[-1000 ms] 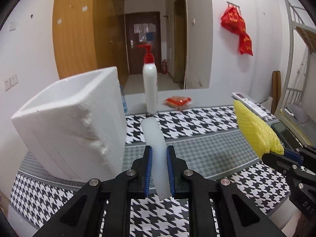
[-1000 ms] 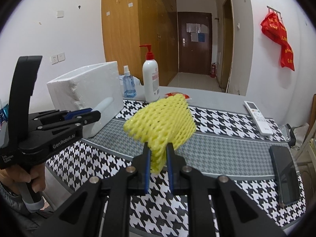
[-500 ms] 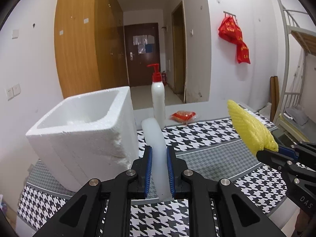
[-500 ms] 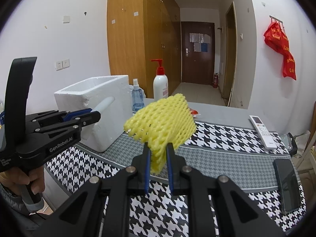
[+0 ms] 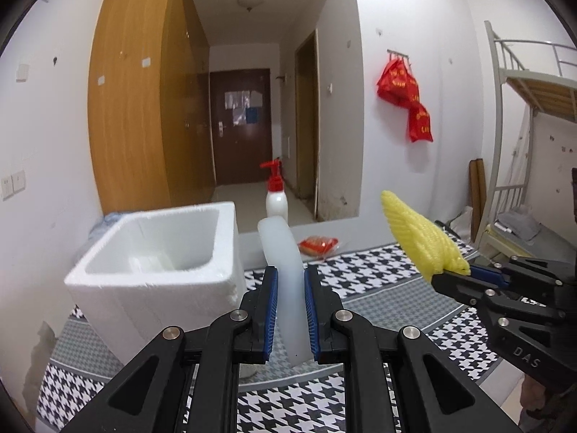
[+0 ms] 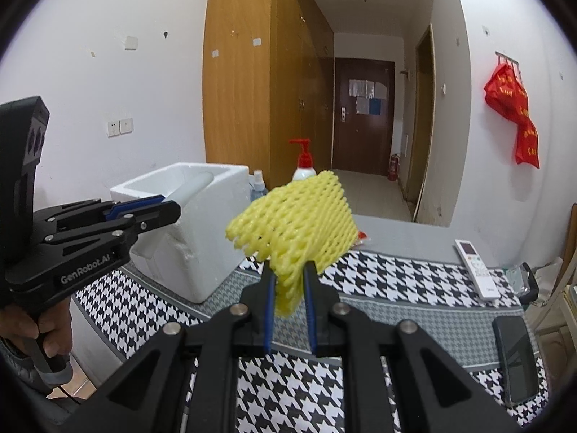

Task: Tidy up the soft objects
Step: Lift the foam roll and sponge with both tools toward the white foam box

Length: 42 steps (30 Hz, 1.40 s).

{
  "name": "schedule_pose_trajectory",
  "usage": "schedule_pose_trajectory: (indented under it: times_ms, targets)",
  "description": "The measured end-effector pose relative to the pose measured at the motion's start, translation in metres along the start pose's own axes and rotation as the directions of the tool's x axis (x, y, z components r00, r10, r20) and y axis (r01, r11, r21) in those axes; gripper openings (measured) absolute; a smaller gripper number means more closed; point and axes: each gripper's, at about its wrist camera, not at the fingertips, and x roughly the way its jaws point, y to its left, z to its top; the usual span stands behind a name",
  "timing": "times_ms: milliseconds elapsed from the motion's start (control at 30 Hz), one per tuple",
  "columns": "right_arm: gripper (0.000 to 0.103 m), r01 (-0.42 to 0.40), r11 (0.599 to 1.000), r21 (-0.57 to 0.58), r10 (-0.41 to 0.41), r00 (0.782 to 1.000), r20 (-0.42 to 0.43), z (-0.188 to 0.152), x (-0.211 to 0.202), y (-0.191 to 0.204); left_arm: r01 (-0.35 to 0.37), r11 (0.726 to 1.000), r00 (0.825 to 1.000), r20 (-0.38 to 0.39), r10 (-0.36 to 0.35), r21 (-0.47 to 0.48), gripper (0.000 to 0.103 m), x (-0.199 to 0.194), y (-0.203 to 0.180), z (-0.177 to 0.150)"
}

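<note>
My left gripper (image 5: 290,288) is shut on a white foam strip (image 5: 285,267) that curves up and forward, held in the air just right of the open white foam box (image 5: 158,274). The box interior shows some white pieces. My right gripper (image 6: 288,290) is shut on a yellow foam net (image 6: 294,223), held above the houndstooth tablecloth (image 6: 378,281). In the right wrist view the left gripper (image 6: 151,213) holds the strip's tip (image 6: 193,186) over the box (image 6: 191,252) rim. In the left wrist view the right gripper (image 5: 465,278) and the net (image 5: 418,238) are at right.
A white pump bottle with a red top (image 5: 276,198) and a red packet (image 5: 317,244) sit behind the box. A small blue spray bottle (image 6: 258,187) stands by the box. A remote (image 6: 476,269) and a black phone (image 6: 517,361) lie at right. A bunk bed frame (image 5: 523,166) stands far right.
Both grippers have risen with their foam pieces. The box's open top and inside have come into view, and the strip's tip now reaches the box rim.
</note>
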Motion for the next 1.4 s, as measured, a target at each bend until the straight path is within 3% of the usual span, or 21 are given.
schedule_pose_trajectory:
  times_ms: [433,900,1400]
  targets:
    - [0.018,-0.013,0.999,0.046,0.012,0.999,0.035,0.014,0.002,-0.001,0.010,1.000,0.999,0.049,-0.011,0.012,0.016,-0.010,0.008,0.017]
    - [0.018,-0.018,1.000,0.019,0.017,0.998,0.053,0.028,0.012,0.012,-0.021,1.000,0.996,0.082,0.020,0.015,0.016,-0.016,0.024,0.028]
    - [0.018,-0.103,0.993,-0.056,0.105,0.993,0.044,0.051,0.037,0.042,-0.125,0.992,0.988,0.092,0.126,-0.024,0.016,-0.023,0.063,0.034]
